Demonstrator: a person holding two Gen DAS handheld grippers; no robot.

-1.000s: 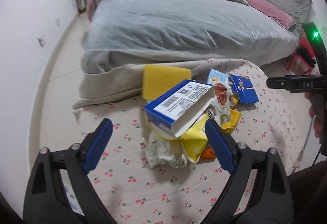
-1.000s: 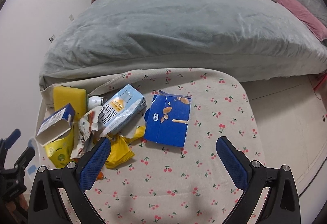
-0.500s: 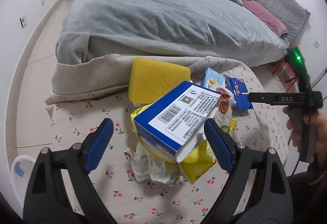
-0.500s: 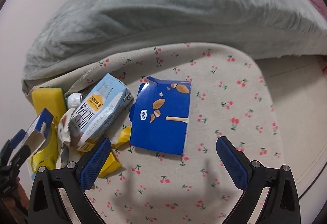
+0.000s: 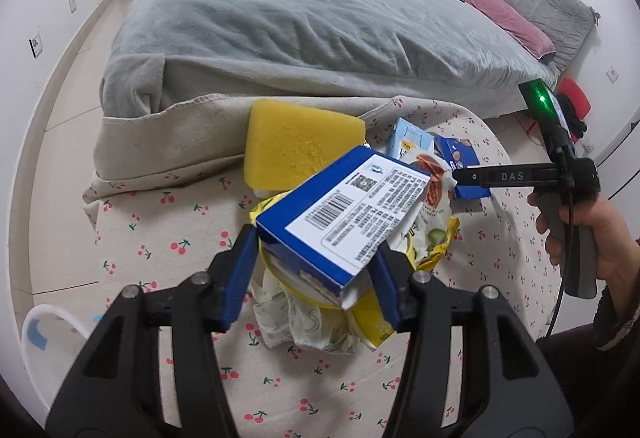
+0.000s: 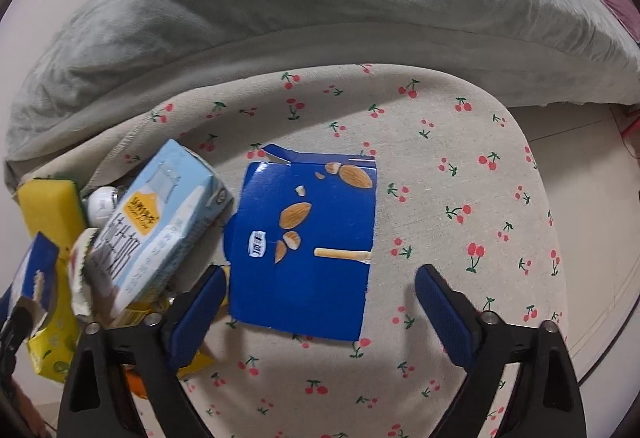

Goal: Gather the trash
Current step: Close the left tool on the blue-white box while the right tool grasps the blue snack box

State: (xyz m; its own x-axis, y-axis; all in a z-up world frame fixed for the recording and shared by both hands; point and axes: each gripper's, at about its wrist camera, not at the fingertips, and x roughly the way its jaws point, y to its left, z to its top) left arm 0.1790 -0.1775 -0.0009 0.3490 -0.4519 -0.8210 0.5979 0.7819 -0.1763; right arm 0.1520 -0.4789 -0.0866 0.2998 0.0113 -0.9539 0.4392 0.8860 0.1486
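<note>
Left wrist view: the left gripper [image 5: 316, 278] is pointing down at a heap of trash on the cherry-print table [image 5: 168, 238]. Its blue fingers [image 5: 239, 278] are closing around the near end of a blue box with a barcode label [image 5: 344, 214]; both pads look to be meeting the box's sides, though how firmly they are pressing cannot be told. The box is lying tilted on top of the heap, over a yellow wrapper [image 5: 368, 318] and a crumpled white wrapper [image 5: 304, 322]. A yellow sponge [image 5: 296, 146] is sitting just behind the box, near the bed [image 5: 320, 22]. Farther right, a light blue carton [image 5: 412, 142] is lying beside a flattened blue almond box [image 5: 460, 162]. A hand [image 5: 580, 238] is holding the right gripper's handle at the right edge.

Right wrist view: the right gripper [image 6: 320, 302] is hanging over the table [image 6: 460, 166], its fingers [image 6: 440, 302] standing wide and closing, one on each side of the near edge of the flattened blue almond box [image 6: 308, 246] without touching it. The box is lying flat on the cloth. The light blue carton [image 6: 160, 222] is leaning just to its left, with the yellow sponge [image 6: 48, 206] and the barcode box [image 6: 36, 278] at the left edge.
</note>
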